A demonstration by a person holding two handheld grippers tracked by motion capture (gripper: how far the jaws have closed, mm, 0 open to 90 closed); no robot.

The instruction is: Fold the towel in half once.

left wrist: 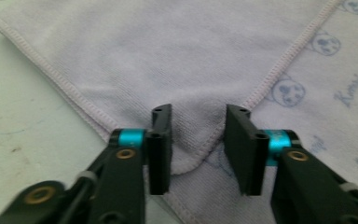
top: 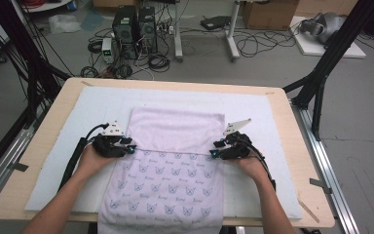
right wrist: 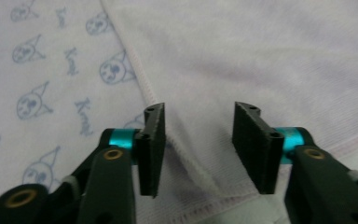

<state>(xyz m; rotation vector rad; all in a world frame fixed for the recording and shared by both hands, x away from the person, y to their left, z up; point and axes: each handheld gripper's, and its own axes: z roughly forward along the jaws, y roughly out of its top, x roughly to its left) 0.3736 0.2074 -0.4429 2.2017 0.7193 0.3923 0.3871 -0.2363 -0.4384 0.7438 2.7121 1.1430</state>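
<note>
A pale lilac towel [top: 173, 161] lies partly folded on the white mat [top: 68, 122], its plain upper flap laid back over the printed half. The left gripper [top: 129, 146] sits at the fold's left corner, jaws parted with the rounded corner lying loose between them — nothing pinched. The right gripper [top: 216, 150] is at the opposite corner, likewise part-open, hem between its jaws but ungripped.

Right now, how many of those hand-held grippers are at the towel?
2. The left gripper is at the towel's left edge and the right gripper is at its right edge, both at the corners of the folded-over plain part. Both stand open, corners between their jaws.
</note>
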